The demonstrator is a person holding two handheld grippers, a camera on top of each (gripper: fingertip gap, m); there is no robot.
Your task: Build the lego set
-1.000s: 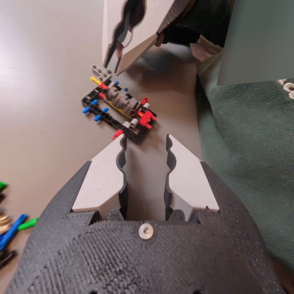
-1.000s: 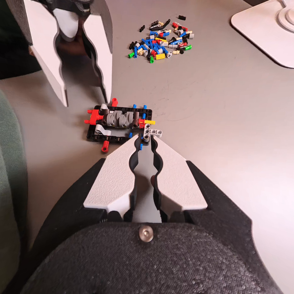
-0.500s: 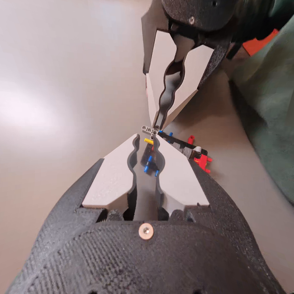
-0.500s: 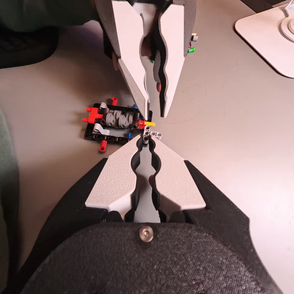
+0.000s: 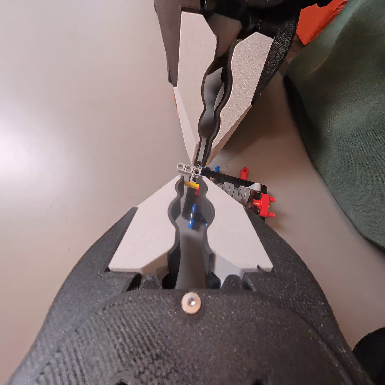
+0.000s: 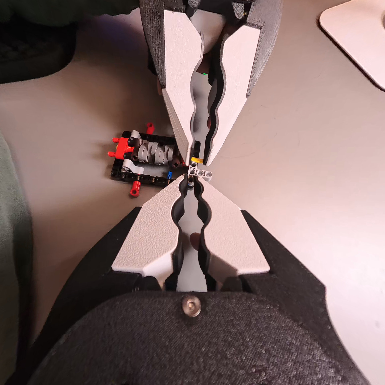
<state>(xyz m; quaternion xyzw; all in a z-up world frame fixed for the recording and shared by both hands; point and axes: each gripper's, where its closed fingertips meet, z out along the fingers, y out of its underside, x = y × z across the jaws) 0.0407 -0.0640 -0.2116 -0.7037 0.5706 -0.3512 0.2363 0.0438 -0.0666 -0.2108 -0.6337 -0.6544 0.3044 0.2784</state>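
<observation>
- The right gripper [image 6: 190,179] is seen in its own wrist view with its fingertips drawn close together on the lower leg of a small grey L-shaped beam [image 6: 199,171]; the beam appears to be pinched between them.
- From the left wrist view, the same right gripper [image 5: 201,163] is shown coming down from the top of the picture, its tips meeting at the corner of the grey L-shaped beam [image 5: 189,169].
- The left gripper [image 5: 191,179] is held opposite, its fingers narrowed but with a slim gap between the tips, in which a yellow axle end [image 5: 191,184] is framed.
- Whether the left fingertips press on the axle or only flank it cannot be told, as the contact is hidden by the tips.
- In the right wrist view, the left gripper [image 6: 197,160] is pointed downward at the yellow axle end [image 6: 197,160], just above the beam.
- The lego assembly [image 6: 145,158], a black frame with grey gear-like cylinders, red connectors and blue pins, is laid flat on the beige table [image 6: 291,166].
- The beam is placed at the end of the assembly where the yellow axle projects.
- A green sleeve [image 5: 343,125] is seen beside the table edge.
- A white stand base [image 6: 358,37] is set well apart, at the far corner.
</observation>
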